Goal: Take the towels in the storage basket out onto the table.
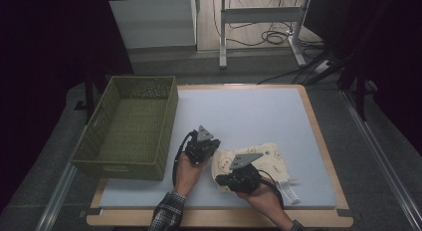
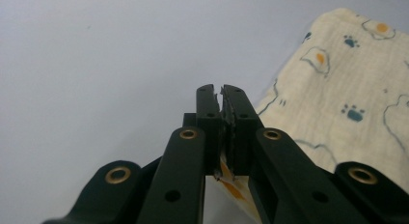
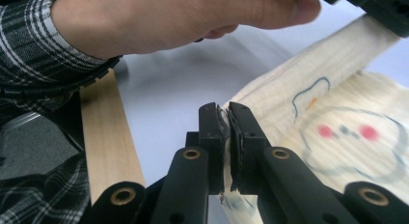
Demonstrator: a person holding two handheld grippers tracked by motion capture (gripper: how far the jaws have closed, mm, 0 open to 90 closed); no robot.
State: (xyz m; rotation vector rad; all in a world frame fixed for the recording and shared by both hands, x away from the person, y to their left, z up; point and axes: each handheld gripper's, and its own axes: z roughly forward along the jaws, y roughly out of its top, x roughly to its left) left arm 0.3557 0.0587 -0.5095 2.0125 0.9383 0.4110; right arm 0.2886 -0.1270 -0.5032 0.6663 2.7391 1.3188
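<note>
Cream muslin cloth (image 1: 259, 159), printed with paw prints and little egg shapes, lies on the pale grey mat of the desk (image 1: 249, 111) near its front edge, right of centre. Both tongs are clamped on it: the left tongs (image 2: 221, 96) are shut on a thin fold of its left edge, and the right tongs (image 3: 223, 113) pinch the fabric nearer the front, with a taut band of cloth running from them toward the left hand (image 3: 183, 19). That band, the cloth's gripped edge, runs between the two tongs, roughly from the front of the desk toward the middle. The green woven basket (image 1: 127, 126) stands at the left edge, just beyond the left tongs, so the left hand is the nearer one if the cloth goes there.
</note>
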